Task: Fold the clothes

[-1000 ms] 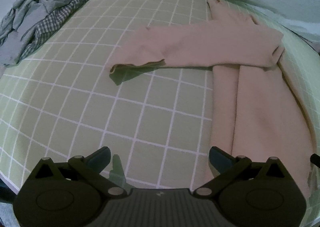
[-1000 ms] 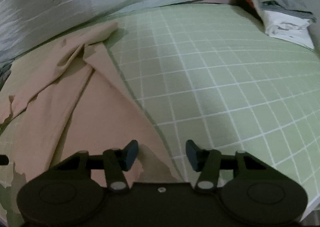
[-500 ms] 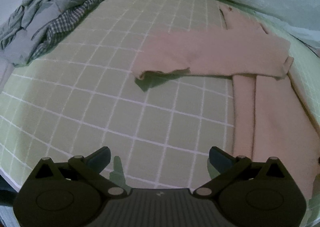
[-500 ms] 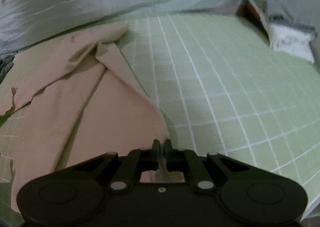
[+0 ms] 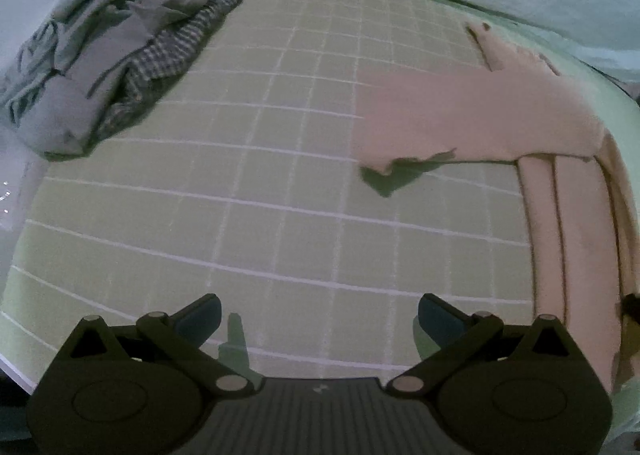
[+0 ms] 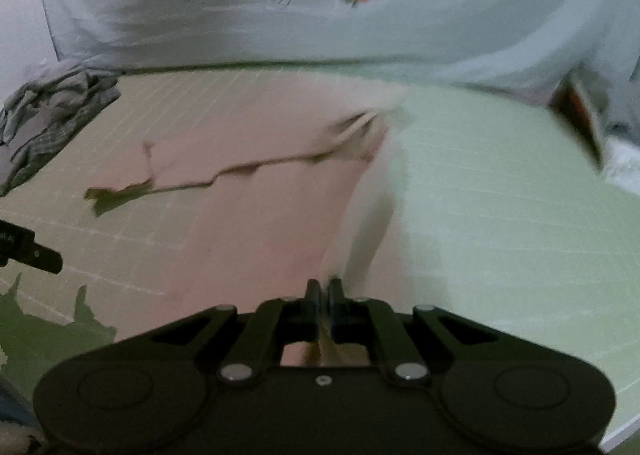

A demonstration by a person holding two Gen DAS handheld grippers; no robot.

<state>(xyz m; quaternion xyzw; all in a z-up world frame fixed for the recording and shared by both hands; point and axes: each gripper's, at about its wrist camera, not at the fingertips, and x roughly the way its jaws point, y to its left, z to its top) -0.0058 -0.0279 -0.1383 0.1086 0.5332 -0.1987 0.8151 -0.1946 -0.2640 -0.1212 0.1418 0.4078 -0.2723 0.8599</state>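
Note:
A pink garment [image 5: 472, 115] lies on the green checked sheet [image 5: 280, 175], one sleeve folded across to the left and its body running down the right edge of the left wrist view. My left gripper [image 5: 318, 315] is open and empty, low over bare sheet to the left of the garment. My right gripper [image 6: 324, 295] is shut on the pink garment's [image 6: 248, 215] near right edge and lifts it; a fold of cloth rises from the jaws. This view is blurred by motion.
A heap of grey and checked clothes [image 5: 116, 63] lies at the far left, also in the right wrist view [image 6: 52, 115]. A pale carrot-print quilt [image 6: 320, 7] runs along the back. Folded white clothes [image 6: 620, 163] lie at the far right.
My right gripper closed on the garment's edge and has swung it up and leftward. My left gripper has drifted left, away from the garment, still open.

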